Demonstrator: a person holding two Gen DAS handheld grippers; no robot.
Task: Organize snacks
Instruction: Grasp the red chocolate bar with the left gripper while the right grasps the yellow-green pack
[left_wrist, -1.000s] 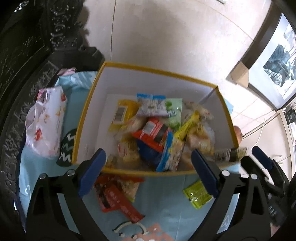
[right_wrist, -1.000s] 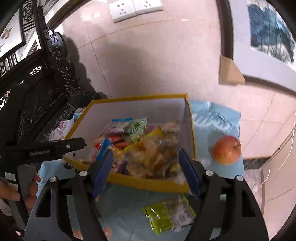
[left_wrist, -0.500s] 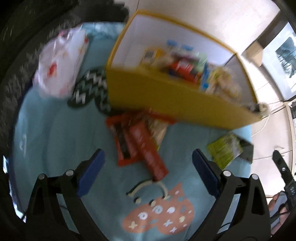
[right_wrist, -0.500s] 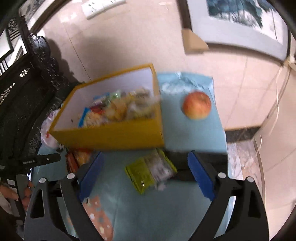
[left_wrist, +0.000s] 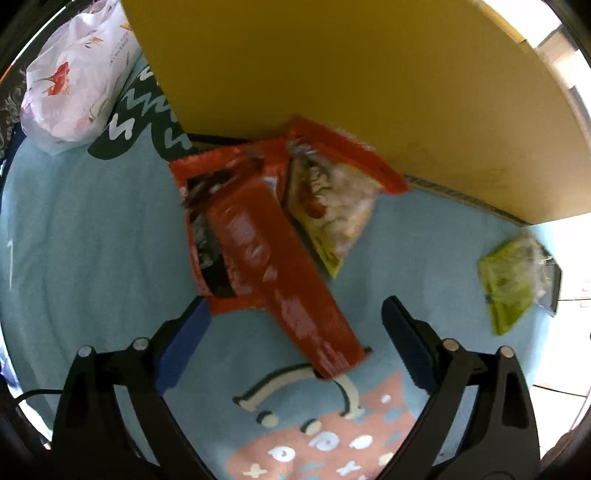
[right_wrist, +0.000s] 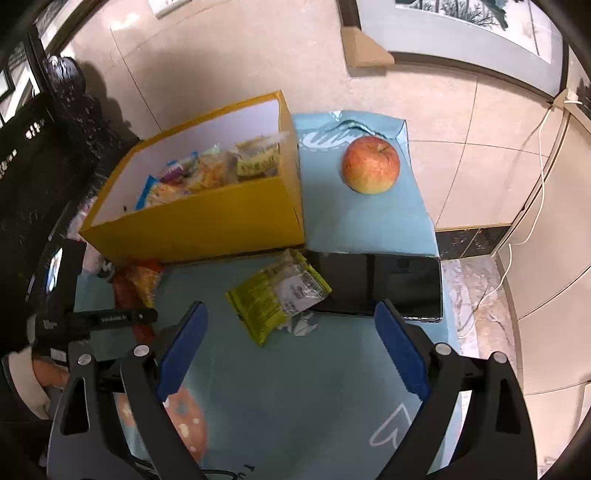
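Observation:
A long red snack packet (left_wrist: 273, 266) lies on the blue cloth over another red packet, beside a yellow-and-red packet (left_wrist: 332, 206), just in front of the yellow box (left_wrist: 369, 74). My left gripper (left_wrist: 295, 325) points straight down over them. Its jaws are closing with the long red packet's lower end between them, and the pads are clear of it. A green packet (right_wrist: 280, 291) lies in front of the box (right_wrist: 207, 218), which holds several snacks (right_wrist: 221, 170). My right gripper (right_wrist: 290, 310) hangs open just short of the green packet, nothing between its fingers.
An apple (right_wrist: 371, 164) sits on the cloth right of the box. A black flat device (right_wrist: 388, 284) lies under the green packet's right edge. A white floral bag (left_wrist: 74, 74) lies left of the box. Dark carved furniture stands at the left; tiled floor lies beyond the cloth's right edge.
My left gripper has dropped from above the box to just over the red packets. My right gripper drew back from the box toward the green packet and its jaws widened.

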